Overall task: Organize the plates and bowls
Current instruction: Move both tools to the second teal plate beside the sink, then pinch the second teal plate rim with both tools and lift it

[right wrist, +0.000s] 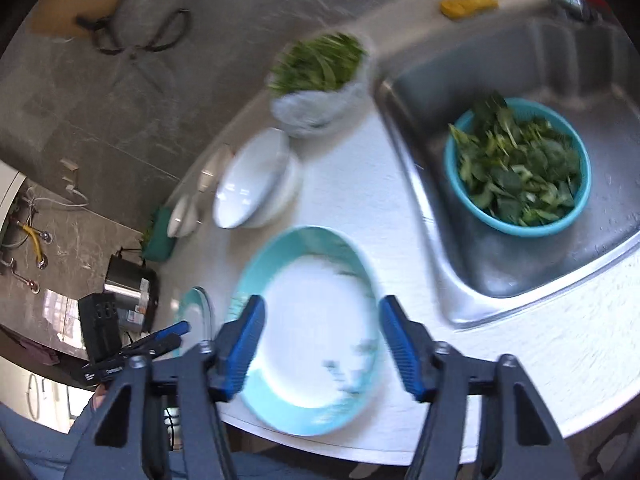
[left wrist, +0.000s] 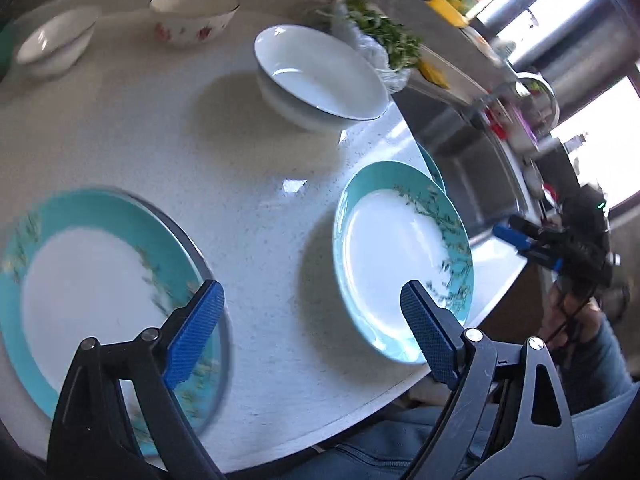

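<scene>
Your left gripper (left wrist: pixel 308 316) hangs with its blue pads apart and nothing between them. Lower left of the left wrist view lies a round teal-rimmed white plate with a leafy sprig pattern (left wrist: pixel 96 292); a matching teal-rimmed plate (left wrist: pixel 400 256) sits right of centre at the speckled white countertop's (left wrist: pixel 224 140) edge. Your right gripper (right wrist: pixel 322 344) stands apart too, empty, above that second plate. Farther up, stacked plain white bowls (left wrist: pixel 320 76) rest mid-frame; a flowered white bowl (left wrist: pixel 192 16) and a small white bowl (left wrist: pixel 52 42) sit upper left.
</scene>
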### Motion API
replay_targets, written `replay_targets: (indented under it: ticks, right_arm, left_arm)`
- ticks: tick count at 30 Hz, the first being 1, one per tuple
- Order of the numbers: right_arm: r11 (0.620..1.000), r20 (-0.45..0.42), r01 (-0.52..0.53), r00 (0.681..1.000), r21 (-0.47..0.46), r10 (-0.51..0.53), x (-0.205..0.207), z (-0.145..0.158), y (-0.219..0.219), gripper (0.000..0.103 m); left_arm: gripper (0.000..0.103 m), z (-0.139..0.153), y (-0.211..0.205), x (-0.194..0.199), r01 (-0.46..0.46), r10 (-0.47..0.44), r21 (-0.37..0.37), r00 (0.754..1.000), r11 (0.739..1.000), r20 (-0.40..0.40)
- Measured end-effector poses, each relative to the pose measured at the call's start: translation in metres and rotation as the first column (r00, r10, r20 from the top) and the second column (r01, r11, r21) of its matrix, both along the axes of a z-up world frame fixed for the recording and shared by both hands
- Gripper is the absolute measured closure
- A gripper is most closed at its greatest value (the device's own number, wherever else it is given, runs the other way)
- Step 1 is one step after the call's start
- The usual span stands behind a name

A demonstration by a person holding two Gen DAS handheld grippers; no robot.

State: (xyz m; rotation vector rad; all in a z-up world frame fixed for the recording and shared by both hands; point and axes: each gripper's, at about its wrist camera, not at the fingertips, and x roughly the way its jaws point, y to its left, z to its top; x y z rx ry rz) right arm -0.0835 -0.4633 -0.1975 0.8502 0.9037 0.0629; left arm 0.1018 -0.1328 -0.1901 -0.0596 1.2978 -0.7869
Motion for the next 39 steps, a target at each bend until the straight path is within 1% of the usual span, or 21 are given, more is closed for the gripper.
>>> replay_targets:
  ticks: [1, 2, 3, 4, 7, 10, 12, 13, 15, 17, 18, 19, 20, 27, 28, 29, 32, 34, 36, 37, 39]
  right_arm:
    - [1.000, -0.002, -0.014, 1.000, 0.018, 0.014, 0.005, -0.005, -0.007, 0.047]
    - [0.999, -0.003, -0.028, 1.000, 0.035, 0.028, 0.009, -0.010, -0.013, 0.047]
    - [0.997, -0.001, -0.048, 0.999, 0.055, 0.048, 0.011, -0.015, -0.016, 0.047]
    - [0.995, 0.002, -0.073, 0.997, 0.072, 0.073, 0.011, -0.019, -0.017, 0.048]
    - [0.986, 0.000, -0.131, 0.991, 0.104, 0.132, 0.017, -0.030, -0.019, 0.048]
    - [0.977, -0.013, -0.174, 0.984, 0.126, 0.177, 0.023, -0.041, -0.015, 0.051]
    - [0.971, -0.015, -0.198, 0.979, 0.133, 0.202, 0.026, -0.044, -0.012, 0.053]
    - [0.967, -0.012, -0.211, 0.977, 0.139, 0.215, 0.028, -0.046, -0.010, 0.056]
    - [0.961, -0.014, -0.235, 0.971, 0.144, 0.240, 0.033, -0.050, -0.009, 0.060]
    - [0.958, -0.033, -0.247, 0.967, 0.145, 0.254, 0.036, -0.056, -0.007, 0.062]
    - [0.957, -0.036, -0.248, 0.966, 0.152, 0.256, 0.036, -0.059, -0.006, 0.062]
    - [0.955, -0.035, -0.250, 0.965, 0.157, 0.259, 0.036, -0.060, -0.006, 0.063]
    - [0.954, -0.032, -0.256, 0.964, 0.158, 0.264, 0.037, -0.061, -0.006, 0.063]
    - [0.945, -0.035, -0.280, 0.957, 0.167, 0.289, 0.041, -0.063, -0.008, 0.064]
    - [0.945, -0.038, -0.283, 0.955, 0.166, 0.293, 0.042, -0.064, -0.008, 0.065]
    - [0.944, -0.042, -0.286, 0.954, 0.164, 0.296, 0.042, -0.064, -0.008, 0.067]
    - [0.942, -0.058, -0.293, 0.950, 0.166, 0.306, 0.044, -0.067, -0.008, 0.071]
    - [0.940, -0.067, -0.300, 0.947, 0.164, 0.314, 0.045, -0.068, -0.008, 0.073]
    - [0.939, -0.085, -0.303, 0.944, 0.163, 0.319, 0.045, -0.070, -0.006, 0.079]
    - [0.938, -0.089, -0.306, 0.942, 0.160, 0.322, 0.046, -0.071, -0.006, 0.087]
    - [0.939, -0.096, -0.308, 0.941, 0.151, 0.324, 0.047, -0.070, -0.004, 0.092]
  left_arm:
    - [0.015, -0.003, -0.002, -0.007, -0.016, 0.016, 0.015, 1.000, 1.000, -0.002]
    - [0.021, -0.010, -0.007, -0.011, -0.030, 0.030, 0.044, 1.000, 0.999, -0.003]
    - [0.024, -0.013, -0.011, -0.015, -0.037, 0.037, 0.058, 0.999, 0.998, -0.007]
    - [0.025, -0.015, -0.015, -0.019, -0.041, 0.042, 0.064, 0.999, 0.997, -0.016]
    - [0.025, -0.019, -0.030, -0.029, -0.045, 0.045, 0.117, 0.999, 0.992, 0.003]
    - [0.025, -0.024, -0.034, -0.036, -0.061, 0.060, 0.140, 0.998, 0.988, 0.010]
    - [0.026, -0.030, -0.035, -0.036, -0.077, 0.078, 0.150, 0.997, 0.986, -0.001]
    - [0.026, -0.032, -0.035, -0.036, -0.081, 0.083, 0.152, 0.997, 0.985, -0.004]
    - [0.034, -0.036, -0.039, -0.037, -0.076, 0.078, 0.157, 0.997, 0.985, -0.004]
    - [0.049, -0.043, -0.043, -0.035, -0.082, 0.085, 0.155, 0.996, 0.985, -0.017]
    - [0.054, -0.046, -0.044, -0.035, -0.084, 0.089, 0.151, 0.996, 0.985, -0.025]
    - [0.062, -0.048, -0.043, -0.034, -0.087, 0.093, 0.144, 0.995, 0.986, -0.034]
    - [0.064, -0.049, -0.044, -0.032, -0.088, 0.094, 0.142, 0.995, 0.986, -0.038]
    - [0.064, -0.052, -0.051, -0.022, -0.089, 0.096, 0.129, 0.995, 0.988, -0.042]
    - [0.067, -0.053, -0.053, -0.020, -0.080, 0.086, 0.130, 0.995, 0.988, -0.041]
    - [0.077, -0.053, -0.055, -0.019, -0.069, 0.076, 0.132, 0.996, 0.989, -0.044]
    - [0.084, -0.055, -0.060, -0.018, -0.050, 0.058, 0.140, 0.997, 0.989, -0.052]
    - [0.086, -0.055, -0.061, -0.019, -0.047, 0.056, 0.140, 0.997, 0.989, -0.058]
    - [0.091, -0.056, -0.064, -0.020, -0.044, 0.053, 0.136, 0.997, 0.990, -0.062]
    - [0.091, -0.056, -0.067, -0.021, -0.039, 0.047, 0.141, 0.997, 0.989, -0.059]
    - [0.091, -0.056, -0.069, -0.021, -0.032, 0.041, 0.146, 0.997, 0.989, -0.058]
